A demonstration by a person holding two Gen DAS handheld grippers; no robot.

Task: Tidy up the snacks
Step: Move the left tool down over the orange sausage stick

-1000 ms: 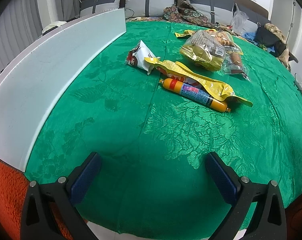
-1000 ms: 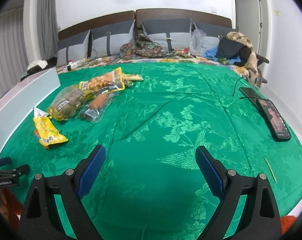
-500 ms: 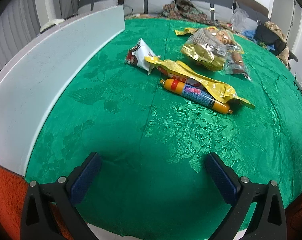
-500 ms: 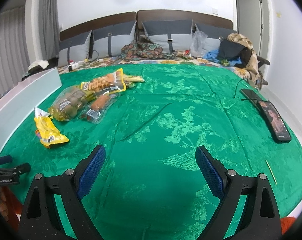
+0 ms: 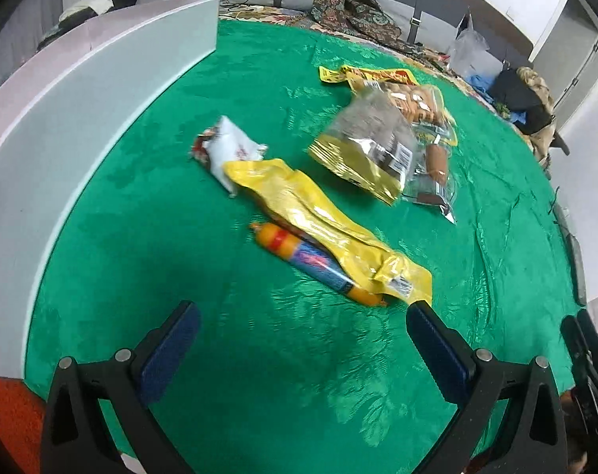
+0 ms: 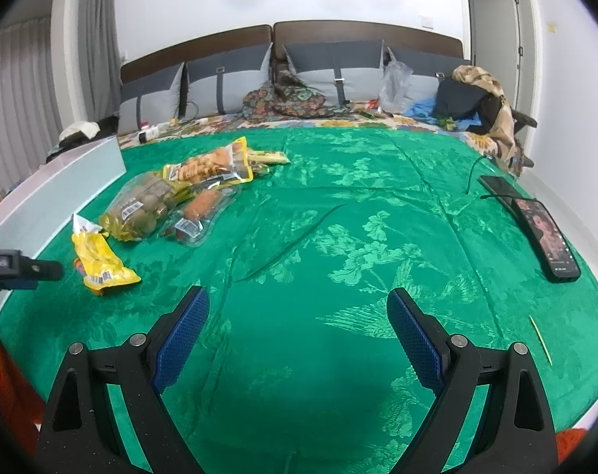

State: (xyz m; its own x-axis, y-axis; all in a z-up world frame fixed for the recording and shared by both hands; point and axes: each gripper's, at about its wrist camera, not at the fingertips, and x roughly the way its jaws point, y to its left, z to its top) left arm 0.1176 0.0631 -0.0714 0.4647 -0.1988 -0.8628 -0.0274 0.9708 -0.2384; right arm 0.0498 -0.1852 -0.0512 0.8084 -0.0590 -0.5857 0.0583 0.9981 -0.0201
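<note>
Both the left gripper (image 5: pixel 299 339) and right gripper (image 6: pixel 297 324) gape empty; the sausage (image 5: pixel 314 262) lies half under the yellow pouch (image 5: pixel 322 221), probably firm but slick, best pinched mid-length

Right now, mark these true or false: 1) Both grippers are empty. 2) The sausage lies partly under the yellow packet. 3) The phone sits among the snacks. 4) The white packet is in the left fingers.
1) True: the left gripper and right gripper are open and hold nothing.
2) True: sausage, yellow packet.
3) False: the phone lies apart, across the green cover.
4) False: the white packet lies on the cover.
</note>
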